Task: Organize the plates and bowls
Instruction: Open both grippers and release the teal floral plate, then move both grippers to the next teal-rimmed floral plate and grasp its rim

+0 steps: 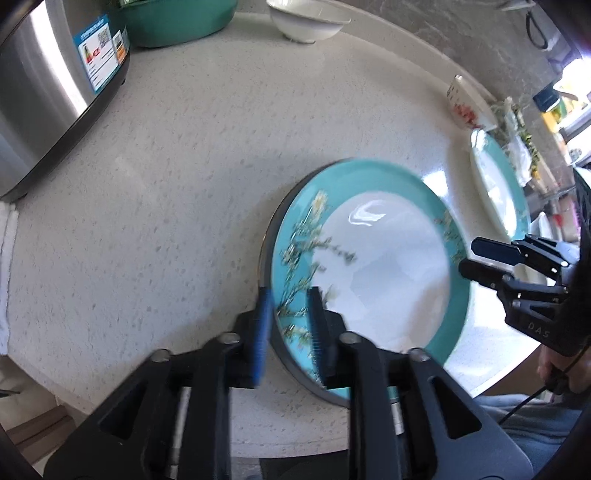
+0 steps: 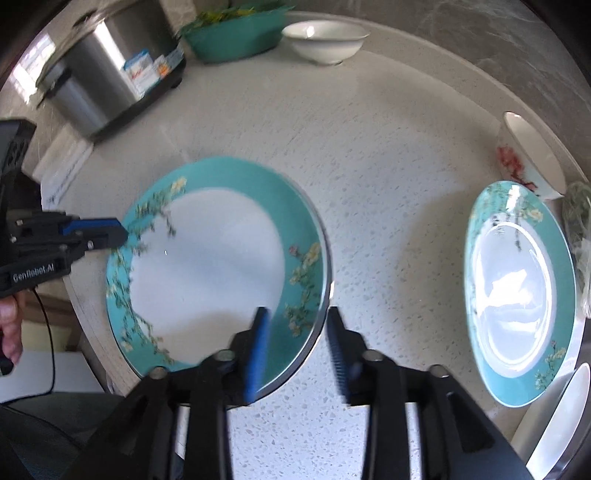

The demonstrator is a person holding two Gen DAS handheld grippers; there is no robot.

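1. Fingers of my left gripper [image 1: 288,325] are closed to a narrow gap on the rim of the teal plate [image 1: 369,266]; one blue pad is under the rim and the other pad is on top of the flowered border.
2. My right gripper [image 2: 299,347] has its fingers wide apart. The left finger [image 2: 258,347] is over the near edge of this same plate and the right finger is just beside the rim, above the desk [image 2: 388,184]; it is not gripping anything.
3. In the right wrist view, my left gripper holds the plate at its left edge, and the plate lies in the middle of the desk, close to the near edge. The plate looks a little tilted, but the frames are blurred and I cannot tell whether it touches the desk.
4. A second teal plate [image 2: 517,288] lies on the right side of the desk, well apart from the first one.
5. Just behind the second plate stands a bowl with red flowers [image 2: 528,162].
6. A white bowl [image 2: 325,40] stands at the far edge of the desk, beside a green basin [image 2: 236,33].
7. A steel cooker [image 2: 107,74] stands at the far left corner.
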